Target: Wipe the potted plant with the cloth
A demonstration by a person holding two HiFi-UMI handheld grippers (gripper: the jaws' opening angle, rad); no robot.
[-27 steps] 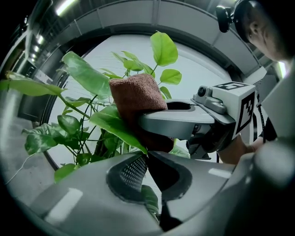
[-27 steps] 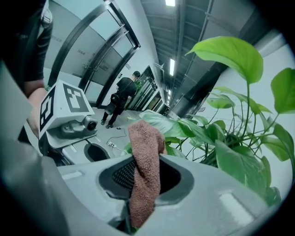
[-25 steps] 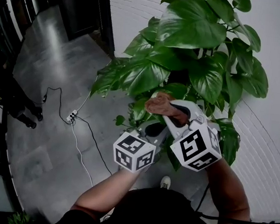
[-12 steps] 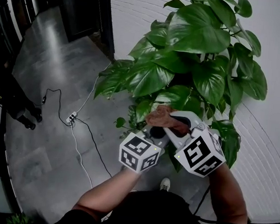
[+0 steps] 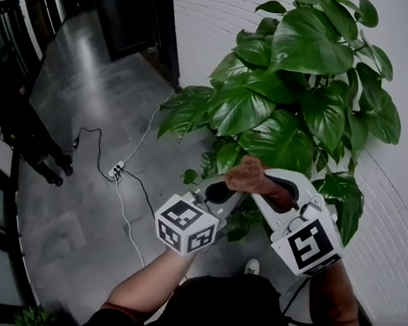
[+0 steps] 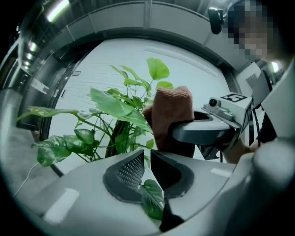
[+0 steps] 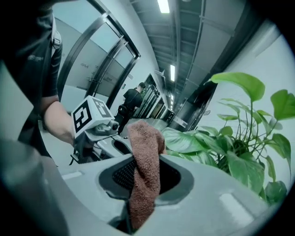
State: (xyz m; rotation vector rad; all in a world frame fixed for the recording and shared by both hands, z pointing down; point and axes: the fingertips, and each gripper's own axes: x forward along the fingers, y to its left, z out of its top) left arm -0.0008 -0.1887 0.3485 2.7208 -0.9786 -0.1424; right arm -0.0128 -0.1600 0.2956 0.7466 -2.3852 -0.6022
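The potted plant (image 5: pixel 294 110) with broad green leaves stands against the white wall. My right gripper (image 5: pixel 269 189) is shut on a brown cloth (image 5: pixel 249 175), which bunches up above the jaws (image 7: pixel 145 156) in front of the lower leaves. My left gripper (image 5: pixel 219 192) sits just left of it, pointing level at the plant. Its jaws have just been opening and now stand a little apart (image 6: pixel 146 163). A small leaf (image 6: pixel 153 200) shows low in the gap, and the pads do not press on it. The pot is hidden.
A power strip (image 5: pixel 116 169) with cables lies on the grey tiled floor to the left. A person in dark clothes (image 5: pixel 16 121) stands at the far left. The white brick wall (image 5: pixel 389 232) runs close on the right. My shoe (image 5: pixel 252 267) is below the grippers.
Both grippers have drawn back from the foliage toward me, and their marker cubes stand farther apart. The cloth stays in the right gripper.
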